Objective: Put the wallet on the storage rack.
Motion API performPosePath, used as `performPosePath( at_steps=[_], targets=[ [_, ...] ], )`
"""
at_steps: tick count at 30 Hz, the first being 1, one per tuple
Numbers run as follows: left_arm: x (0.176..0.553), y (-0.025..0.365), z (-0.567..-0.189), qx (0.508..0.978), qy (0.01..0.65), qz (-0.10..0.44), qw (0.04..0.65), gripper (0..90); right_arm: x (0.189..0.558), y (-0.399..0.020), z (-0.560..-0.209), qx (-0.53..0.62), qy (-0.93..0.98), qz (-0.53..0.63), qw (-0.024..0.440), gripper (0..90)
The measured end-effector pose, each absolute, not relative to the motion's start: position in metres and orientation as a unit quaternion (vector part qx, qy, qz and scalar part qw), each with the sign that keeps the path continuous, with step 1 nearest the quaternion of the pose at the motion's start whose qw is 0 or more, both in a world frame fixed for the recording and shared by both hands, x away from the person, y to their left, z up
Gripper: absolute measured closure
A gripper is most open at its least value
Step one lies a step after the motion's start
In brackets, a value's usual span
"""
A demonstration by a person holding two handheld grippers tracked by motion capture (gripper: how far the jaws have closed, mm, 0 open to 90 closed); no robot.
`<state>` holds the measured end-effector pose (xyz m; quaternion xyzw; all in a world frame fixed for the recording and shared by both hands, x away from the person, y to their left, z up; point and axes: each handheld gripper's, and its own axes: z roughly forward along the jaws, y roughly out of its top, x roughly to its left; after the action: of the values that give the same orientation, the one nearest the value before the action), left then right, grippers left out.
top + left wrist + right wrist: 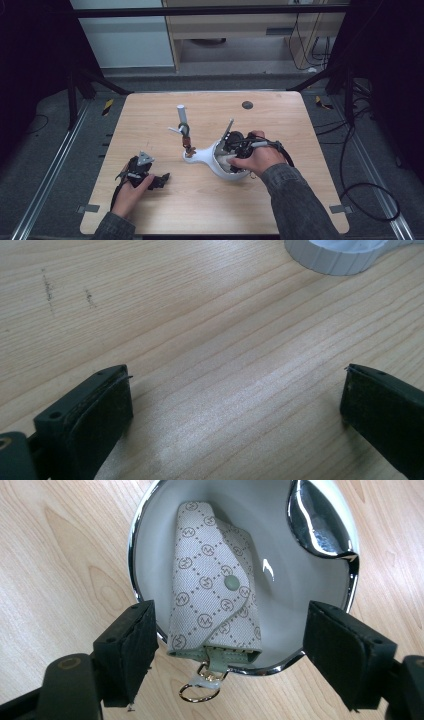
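Note:
A beige patterned key pouch (210,590) with a green snap lies in a white dish (295,605) that has a chrome rim. Its gold ring clasp (199,689) hangs over the near rim. My right gripper (232,625) hovers over the dish, open, with its pads standing off either side of the pouch and not touching it. From above, the right gripper (233,144) sits over the white dish (220,170). My left gripper (162,179) rests open on the wooden table (165,210) at the front left, nothing between its jaws (237,375).
The dish's white base runs left to an upright post (183,122) from which small rings hang. That ribbed white base (330,257) lies ahead of the left gripper. A dark round disc (247,105) sits near the table's far edge. Cables trail on the floor at the right.

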<state>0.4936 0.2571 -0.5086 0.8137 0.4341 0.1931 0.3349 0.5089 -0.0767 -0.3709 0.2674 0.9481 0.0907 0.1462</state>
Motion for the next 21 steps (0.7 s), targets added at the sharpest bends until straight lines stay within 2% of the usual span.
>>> performPosePath(
  at_steps=[21],
  targets=[
    [0.494,0.257,-0.509,0.814,0.434,0.193,0.335,0.0,0.499,-0.109,-0.362,0.304,0.921,0.165,0.176,8.8]
  ],
)
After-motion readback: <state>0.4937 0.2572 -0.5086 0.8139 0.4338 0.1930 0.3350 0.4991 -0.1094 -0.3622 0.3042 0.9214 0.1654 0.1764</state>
